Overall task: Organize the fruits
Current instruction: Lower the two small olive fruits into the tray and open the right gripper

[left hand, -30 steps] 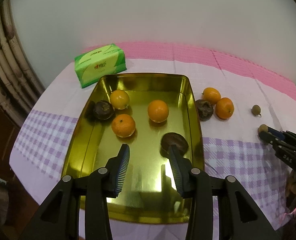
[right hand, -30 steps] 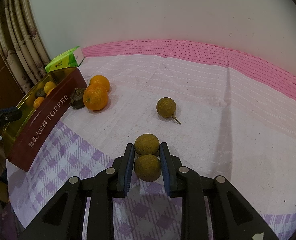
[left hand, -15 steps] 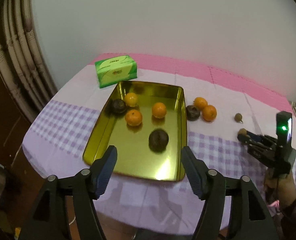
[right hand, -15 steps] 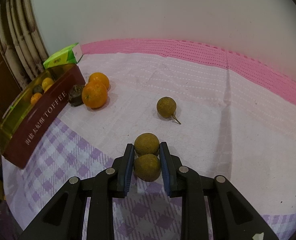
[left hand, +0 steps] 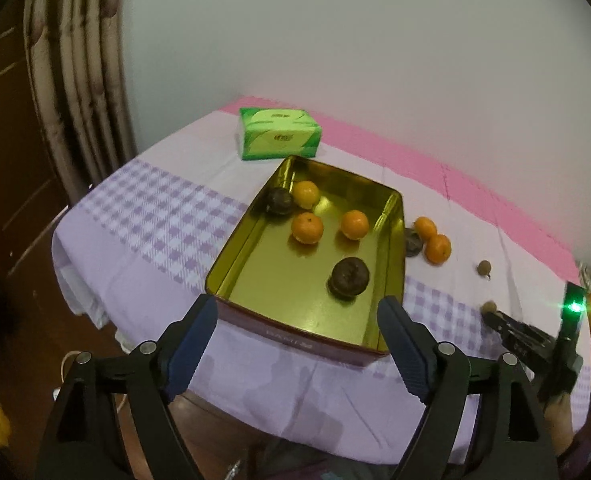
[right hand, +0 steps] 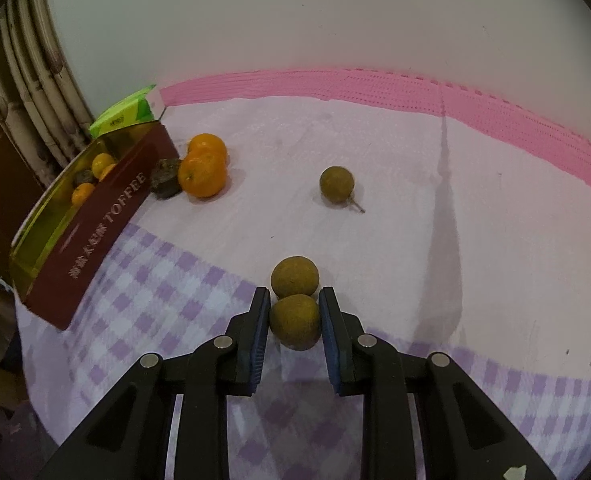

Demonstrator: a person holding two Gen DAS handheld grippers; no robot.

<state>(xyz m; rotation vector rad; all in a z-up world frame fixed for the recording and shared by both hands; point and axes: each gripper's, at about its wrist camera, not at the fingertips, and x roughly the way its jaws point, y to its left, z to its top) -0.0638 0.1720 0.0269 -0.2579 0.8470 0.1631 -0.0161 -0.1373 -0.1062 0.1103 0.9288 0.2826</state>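
Fruits: we count three smooth oranges (left hand: 307,228) and two wrinkled dark fruits (left hand: 349,278) in the gold tin (left hand: 231,268). Our right gripper (right hand: 294,320) jaws clench one rough round longan (right hand: 295,322); left gripper (left hand: 297,344) jaws, just opening, stand released, empty.

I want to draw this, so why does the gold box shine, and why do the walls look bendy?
Left wrist view: the tin mirrors room light, with a bright patch on its floor near the dark fruit. Both views: the fisheye lens bends edges, like the pink stripe in the right wrist view, and darkens the corners.
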